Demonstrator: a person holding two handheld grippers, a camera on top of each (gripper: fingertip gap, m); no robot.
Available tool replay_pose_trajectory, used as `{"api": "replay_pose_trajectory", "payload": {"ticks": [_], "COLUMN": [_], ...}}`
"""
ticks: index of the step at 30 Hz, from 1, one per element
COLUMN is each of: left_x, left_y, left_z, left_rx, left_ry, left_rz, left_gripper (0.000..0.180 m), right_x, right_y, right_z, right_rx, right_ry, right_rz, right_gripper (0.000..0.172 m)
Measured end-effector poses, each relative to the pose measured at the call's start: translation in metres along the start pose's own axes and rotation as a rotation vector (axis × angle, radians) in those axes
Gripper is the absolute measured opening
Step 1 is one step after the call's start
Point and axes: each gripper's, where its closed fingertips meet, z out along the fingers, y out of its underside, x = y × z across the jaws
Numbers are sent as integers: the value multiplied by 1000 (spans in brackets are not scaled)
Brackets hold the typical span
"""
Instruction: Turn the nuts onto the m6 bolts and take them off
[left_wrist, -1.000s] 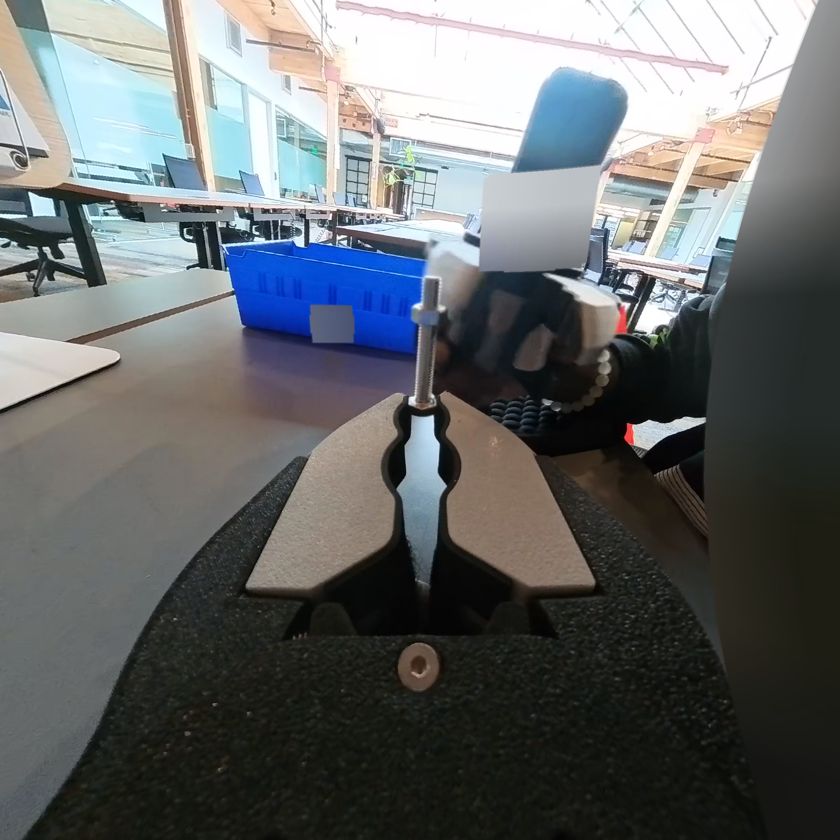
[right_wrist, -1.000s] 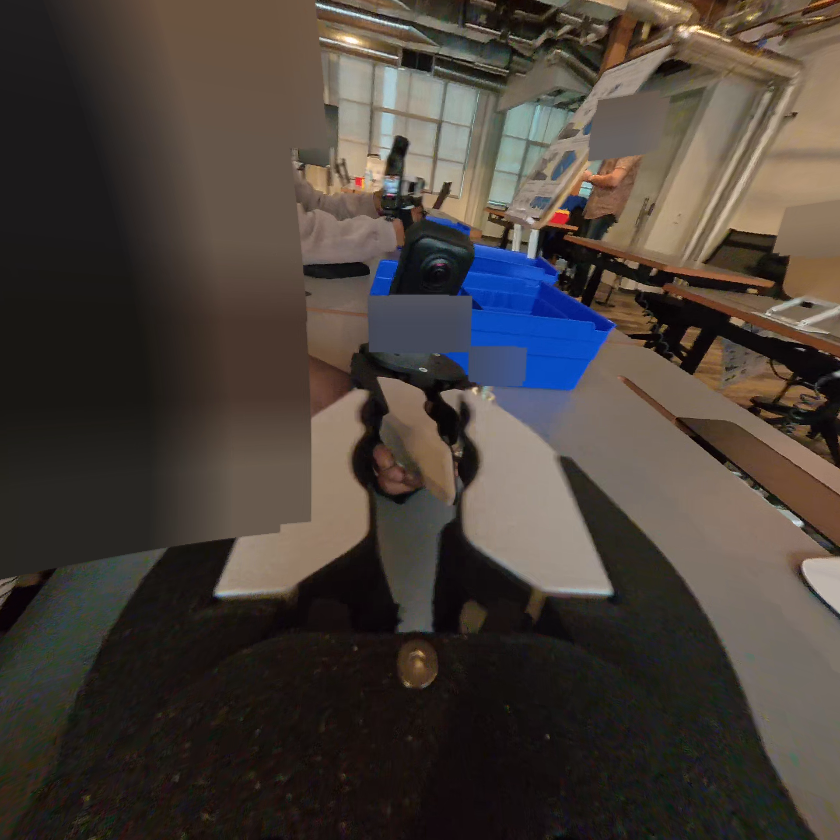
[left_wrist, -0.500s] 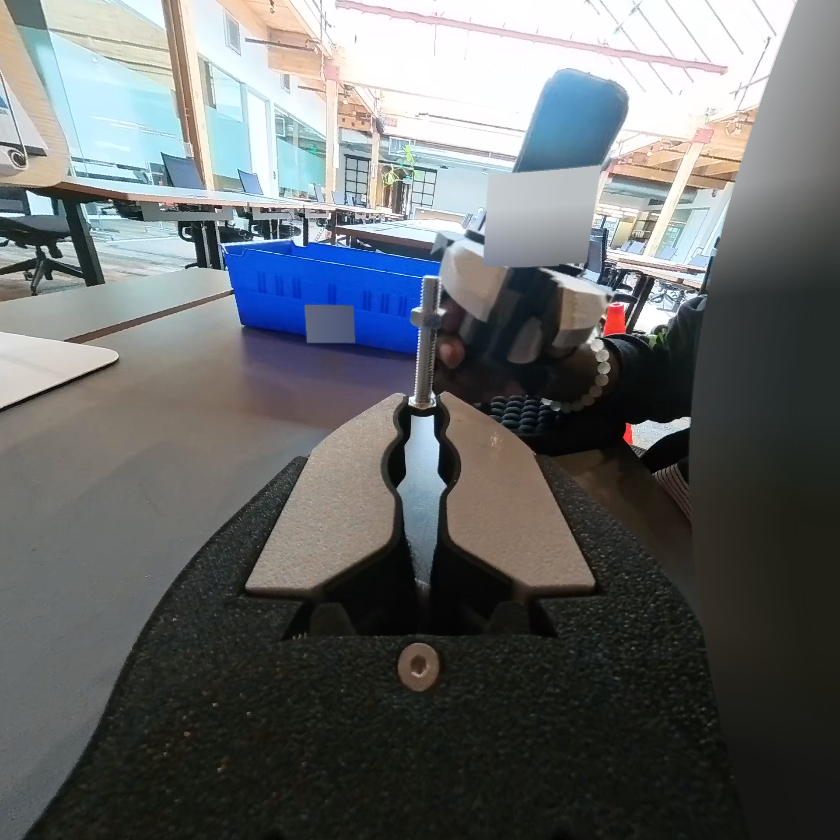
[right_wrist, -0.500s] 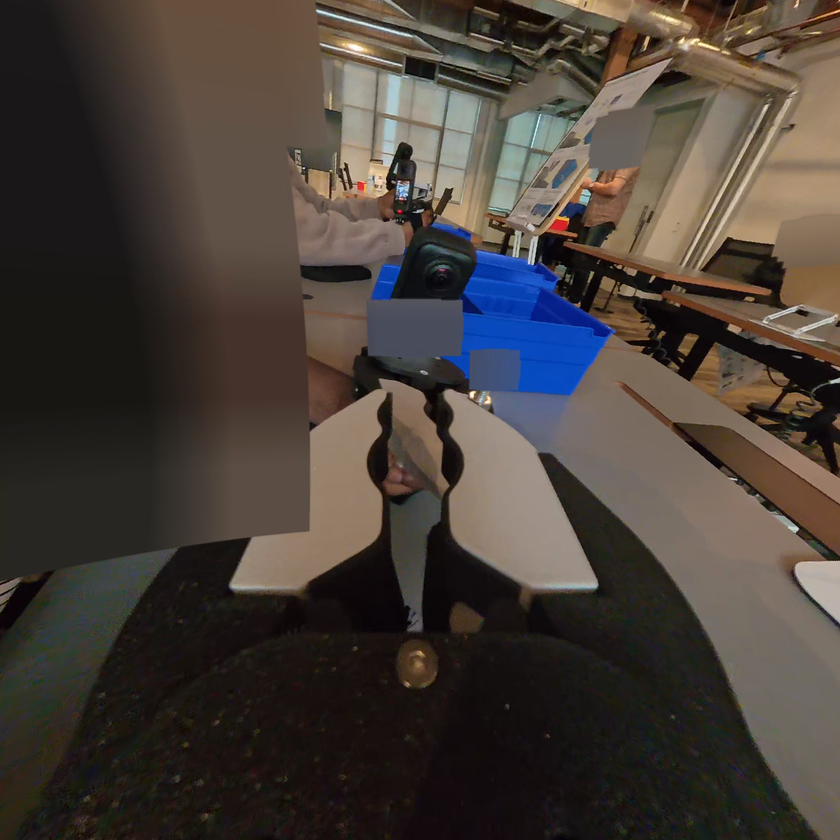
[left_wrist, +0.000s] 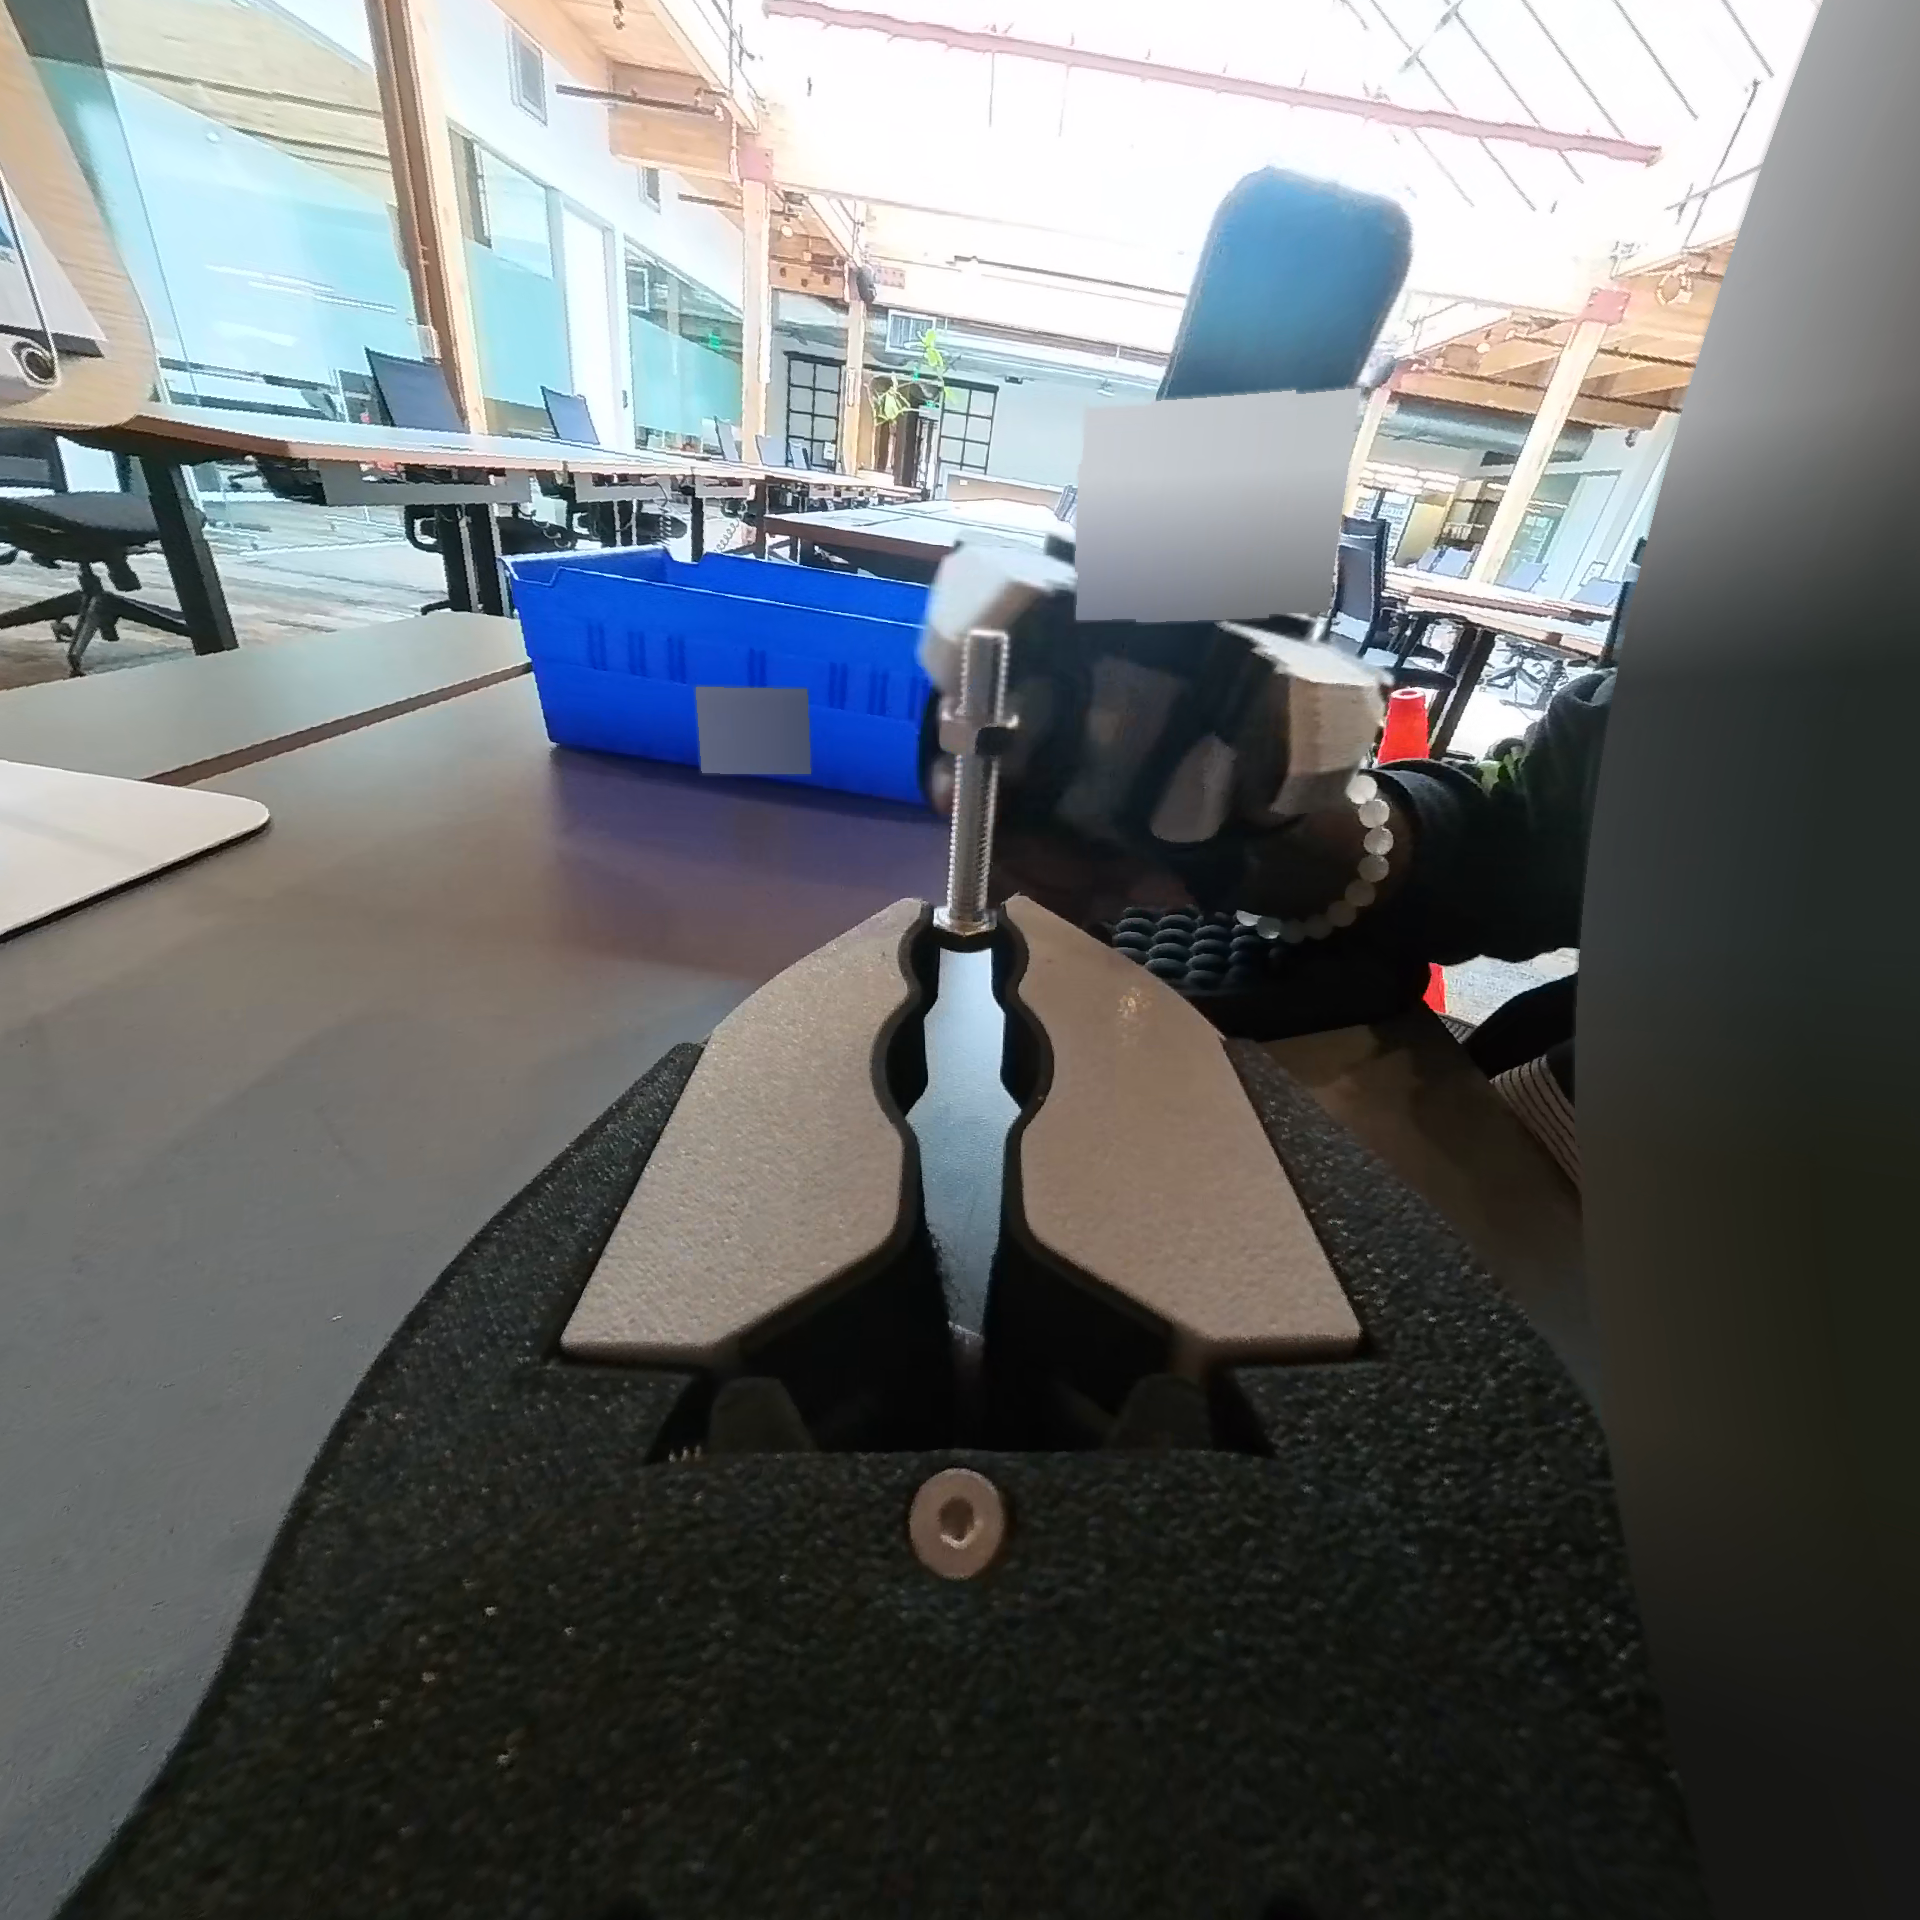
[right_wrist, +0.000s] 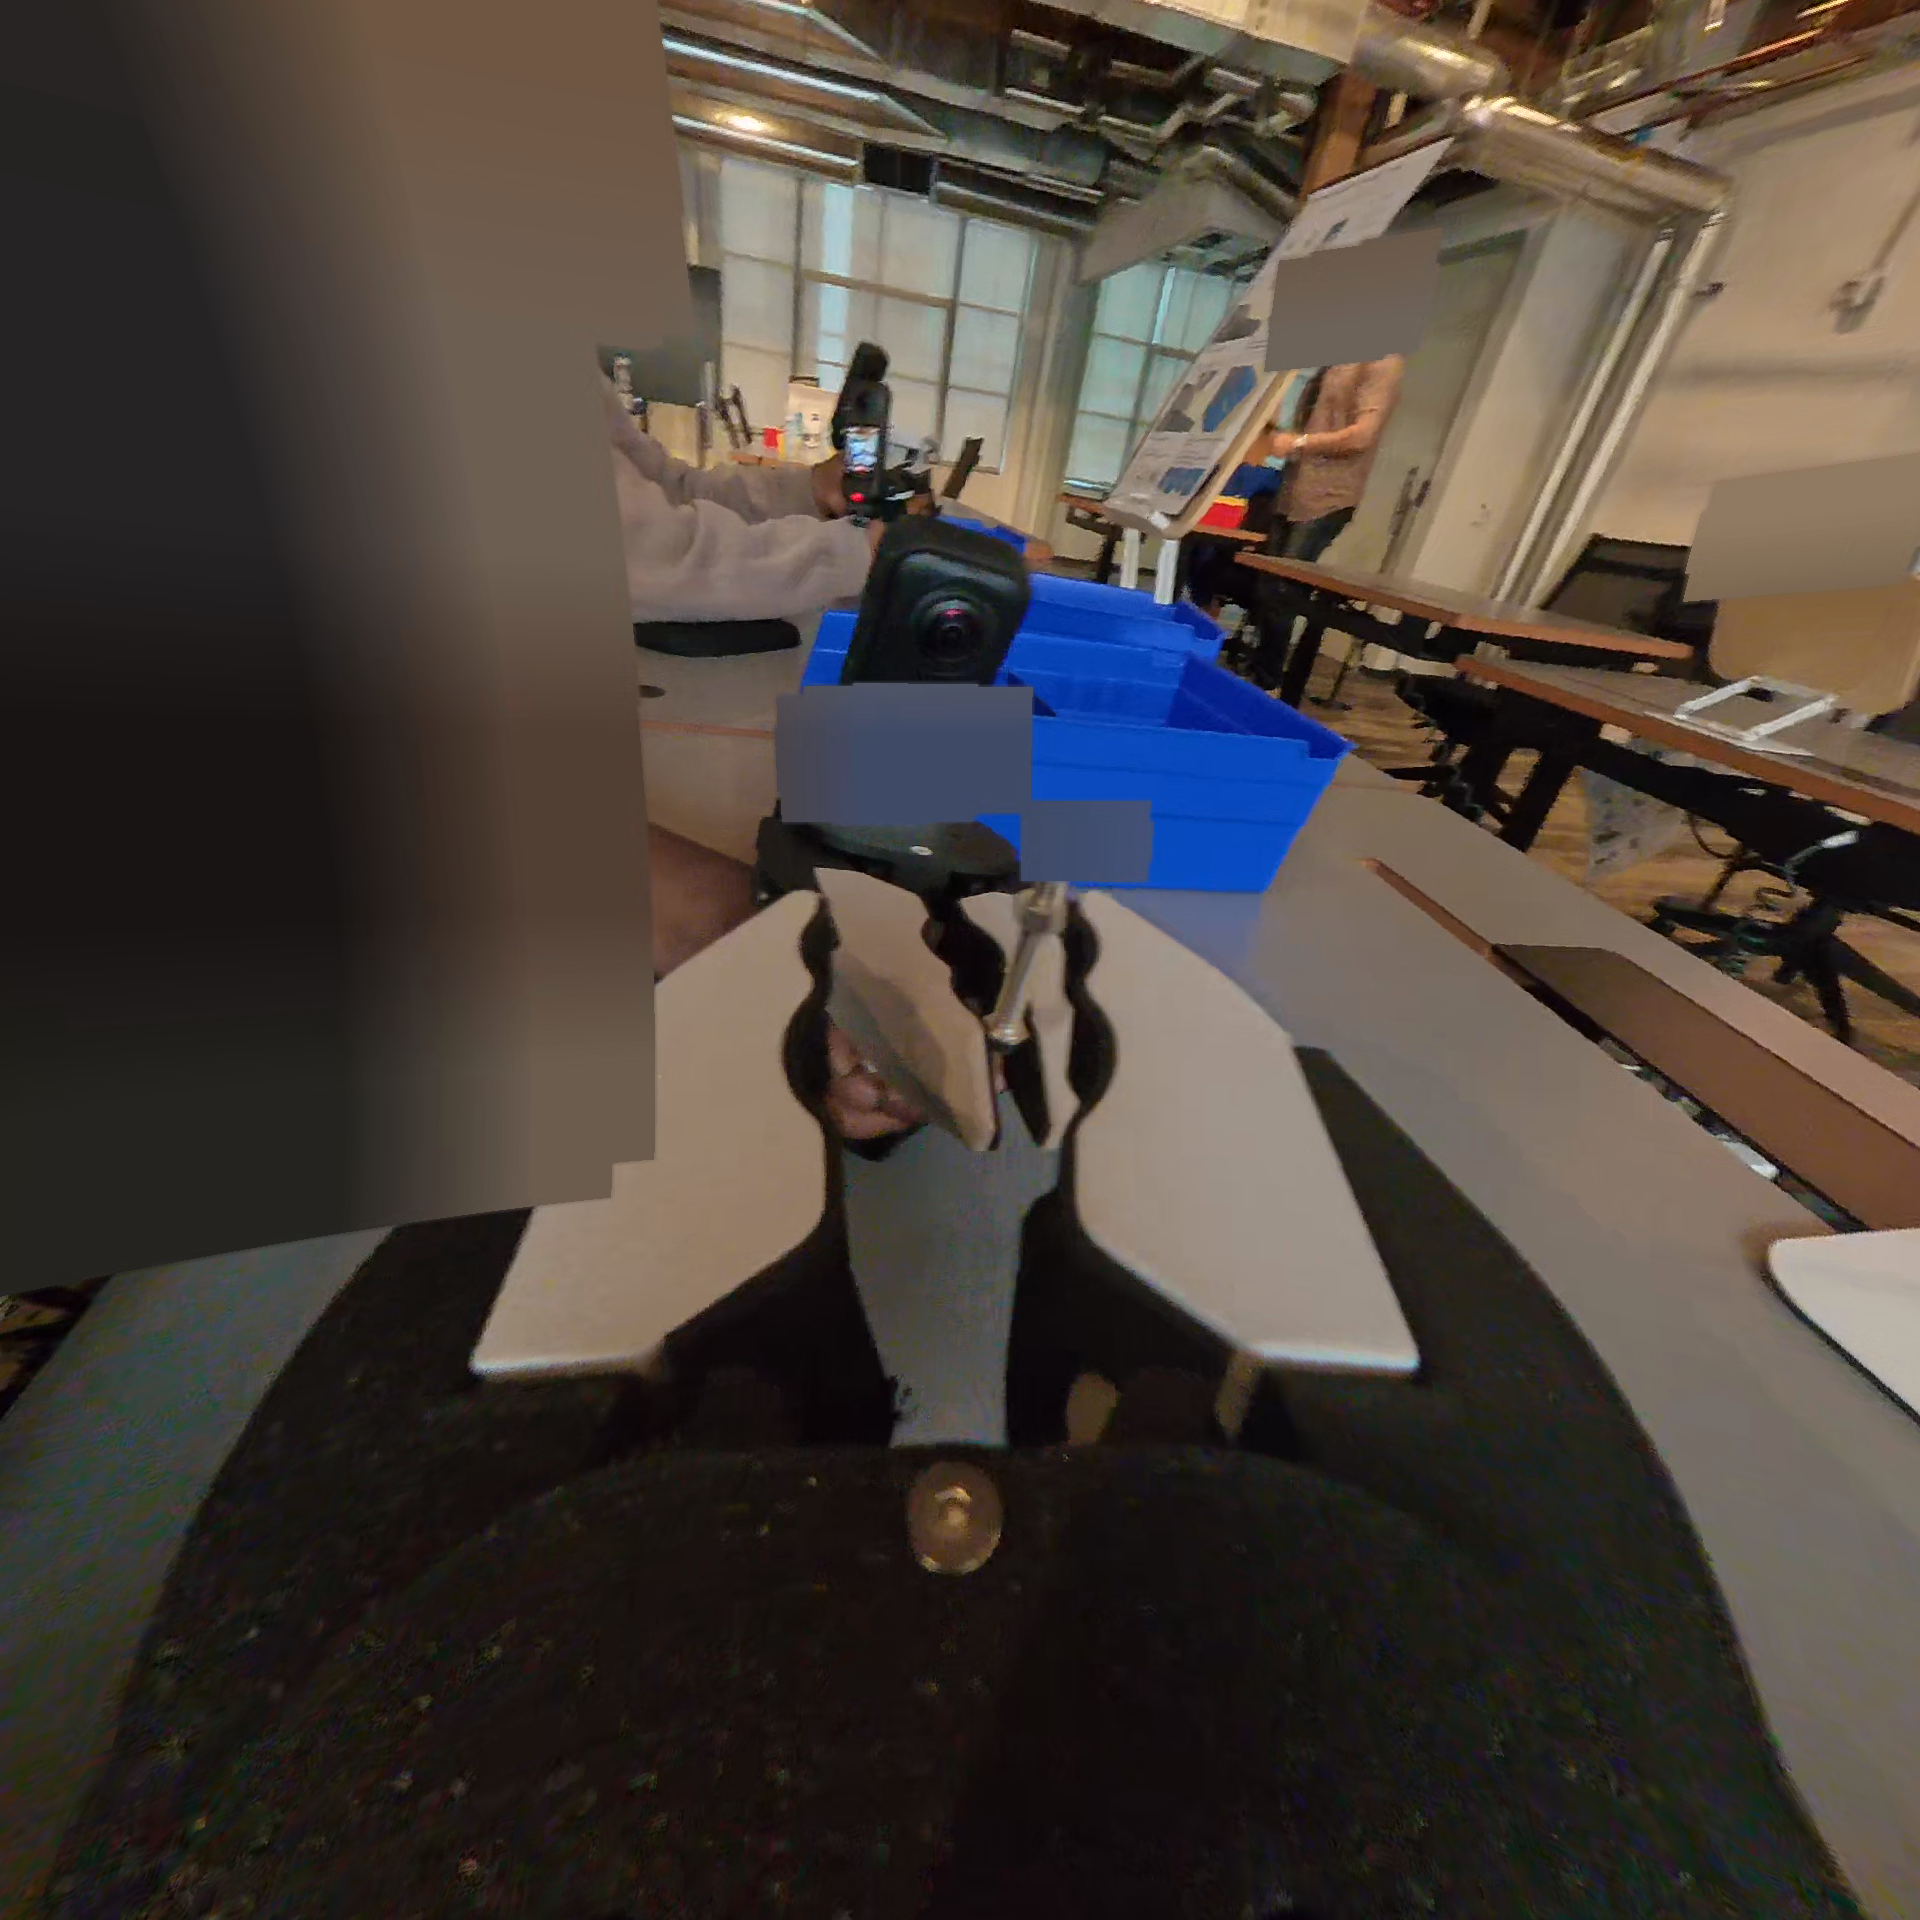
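Left wrist view shows the left tool (left_wrist: 964, 920) nearly closed, its two grey fingertips pinching the hex head of a silver M6 bolt (left_wrist: 971, 821) that stands upright above them, threaded shank pointing up. A hex nut (left_wrist: 977, 717) sits on the thread near the top of the shank, with a short length of thread showing above it. Just behind the bolt, the right tool (left_wrist: 1039, 665) comes in from the right, its pale fingers spread on either side of the nut's height; whether they touch the nut cannot be told from this side. A hand (left_wrist: 1278, 821) with a beaded bracelet holds that tool, in a dark sleeve.

Right wrist view shows the right tool (right_wrist: 951, 925) open wide, its grey fingers (right_wrist: 1164, 1039) well apart. The bolt (right_wrist: 1023, 971) leans in the gap close to the right-hand finger, and a gap shows between it and the left-hand finger, so nothing is clamped. The left tool's grey fingers and black mount, with its camera above, face back from just beyond.

A blue plastic bin (left_wrist: 717, 665) stands farther back on the dark tabletop (left_wrist: 364, 987), well apart from the tools.
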Motion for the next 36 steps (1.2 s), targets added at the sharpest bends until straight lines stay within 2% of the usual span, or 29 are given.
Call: {"api": "replay_pose_trajectory", "payload": {"ticks": [2,3,5,7,8,10,11,13,15,16,18,19,20,21,22,24,26,27,28,30,31,33,34,36], "left_x": [0,0,0,-1,-1,-1,-1,0,0,0,-1,-1,-1,-1,-1,-1,-1,-1,-1,-1,-1,-1,-1,-1], "left_y": [0,0,0,0,0,0,0,1,1,1,0,0,0,0,0,1,1,1,0,0,0,0,0,1], "left_z": [0,0,0,0,0,0,0,0,0,0,0,0,0,0,0,0,0,0,0,0,0,0,0,0], "left_rx": [-1,-2,-2,0,0,-1,-3,-6,-6,-6,-5,-3,-2,-2,-4,-7,-7,-6,-5,-4,-4,-3,-3,-6], "left_ry": [1,1,-2,-5,-6,-6,-6,-5,-5,-5,-9,-10,-10,-8,-7,-7,-7,-8,-9,-10,-10,-9,-9,-8], "left_rz": [2,3,1,-2,-4,-2,1,4,4,3,0,-1,-2,-2,-1,3,3,1,0,0,-2,-2,-2,1], "left_gripper": [9,9,9,9,9,9,9,9,9,9,9,9,9,9,9,9,9,9,9,9,9,9,9,9], "right_x": [5,4,-2,-9,-10,-8,-4,3,1,-2,-13,-14,-12,-9,-5,1,0,-3,-7,-17,-16,-12,-9,-2], "right_y": [1,1,1,0,-2,-4,-5,-6,-3,-1,-1,-2,-4,-5,-8,-8,0,2,2,0,-2,-4,-4,-3], "right_z": [1,2,3,0,-2,-3,-2,-1,2,3,1,0,-1,-2,-2,0,3,4,4,1,0,-1,-1,1], "right_rx": [3,0,-2,-10,-6,5,10,25,12,1,-7,-3,1,10,27,44,2,-13,-19,-10,-3,10,18,22], "right_ry": [26,14,-21,-50,-45,-30,-13,34,11,-11,-67,-65,-43,-23,-2,23,3,-17,-37,-91,-80,-56,-36,-1], "right_rz": [3,11,14,-28,-40,-41,-36,-32,-18,-11,-41,-61,-75,-83,-81,-48,-3,5,1,-31,-40,-46,-37,-13], "right_gripper": [64,68,57,21,17,18,26,56,66,61,23,14,14,15,25,54,67,65,53,14,13,17,26,55]}}
